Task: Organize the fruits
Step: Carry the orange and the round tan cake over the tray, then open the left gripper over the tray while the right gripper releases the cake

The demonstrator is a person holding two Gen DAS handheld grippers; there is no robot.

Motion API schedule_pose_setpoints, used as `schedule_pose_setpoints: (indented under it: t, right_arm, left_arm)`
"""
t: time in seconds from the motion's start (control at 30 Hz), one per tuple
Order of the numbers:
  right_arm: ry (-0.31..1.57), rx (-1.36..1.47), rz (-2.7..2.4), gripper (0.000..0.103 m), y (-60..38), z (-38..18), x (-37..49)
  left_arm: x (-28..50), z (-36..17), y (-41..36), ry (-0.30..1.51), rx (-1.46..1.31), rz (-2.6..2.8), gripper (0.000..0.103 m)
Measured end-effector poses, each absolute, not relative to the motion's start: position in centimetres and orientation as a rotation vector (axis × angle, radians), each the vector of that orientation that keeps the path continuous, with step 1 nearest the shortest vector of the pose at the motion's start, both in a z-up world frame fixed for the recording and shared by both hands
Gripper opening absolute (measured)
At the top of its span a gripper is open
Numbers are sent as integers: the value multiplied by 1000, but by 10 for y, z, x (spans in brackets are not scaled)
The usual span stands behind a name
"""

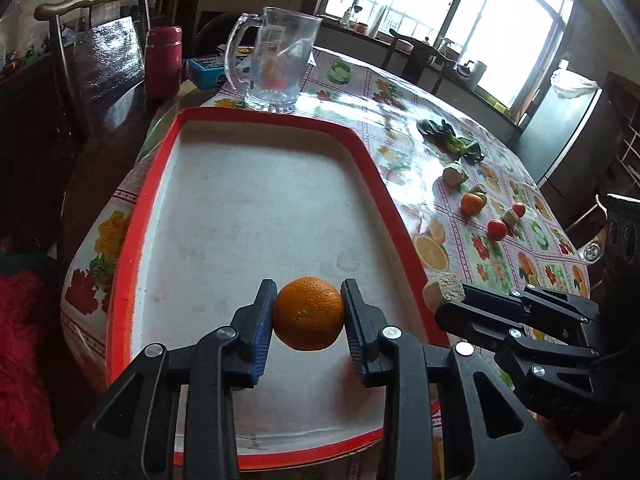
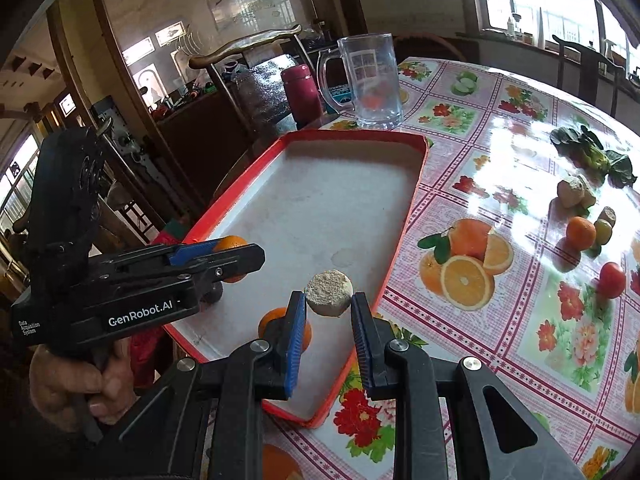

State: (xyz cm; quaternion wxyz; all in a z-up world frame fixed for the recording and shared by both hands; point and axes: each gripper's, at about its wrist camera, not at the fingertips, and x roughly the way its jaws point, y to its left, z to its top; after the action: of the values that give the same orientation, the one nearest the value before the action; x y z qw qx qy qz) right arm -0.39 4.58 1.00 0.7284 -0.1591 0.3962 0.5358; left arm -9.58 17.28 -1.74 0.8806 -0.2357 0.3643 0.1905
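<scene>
My left gripper (image 1: 309,312) is shut on an orange (image 1: 309,313) and holds it over the near end of a white tray with a red rim (image 1: 360,148). The left gripper also shows in the right wrist view (image 2: 234,258) with the orange (image 2: 232,243) between its fingers. My right gripper (image 2: 329,300) is shut on a pale beige round piece (image 2: 329,293) over the tray's (image 2: 416,200) near right part. That piece shows in the left wrist view (image 1: 444,290) at the tray's right rim. Another orange (image 2: 266,322) lies in the tray, partly hidden behind my right gripper's left finger.
A glass mug (image 1: 276,60) stands beyond the tray's far end, a maroon flask (image 1: 162,62) to its left. On the flowered tablecloth to the right lie leafy greens (image 2: 596,156), beige pieces (image 2: 572,192), an orange (image 2: 580,232), a greenish fruit (image 2: 603,231) and a tomato (image 2: 612,279).
</scene>
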Motion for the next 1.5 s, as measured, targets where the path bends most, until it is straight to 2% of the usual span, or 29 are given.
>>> schedule_pose_setpoints:
  t: [0.53, 0.77, 0.9, 1.03, 1.5]
  right_arm:
    - [945, -460, 1199, 23, 98, -17, -1]
    - [969, -475, 1199, 28, 101, -23, -2]
    - [956, -453, 1202, 31, 93, -18, -3]
    - [931, -420, 1203, 31, 78, -5, -2]
    - [909, -282, 1073, 34, -10, 12, 31]
  left_arm:
    - [-107, -39, 211, 799, -539, 477, 31]
    - [-104, -43, 210, 831, -510, 496, 31]
    - [-106, -42, 209, 834, -516, 498, 31]
    - [-109, -36, 208, 821, -520, 502, 38]
    - [-84, -8, 160, 800, -431, 421, 38]
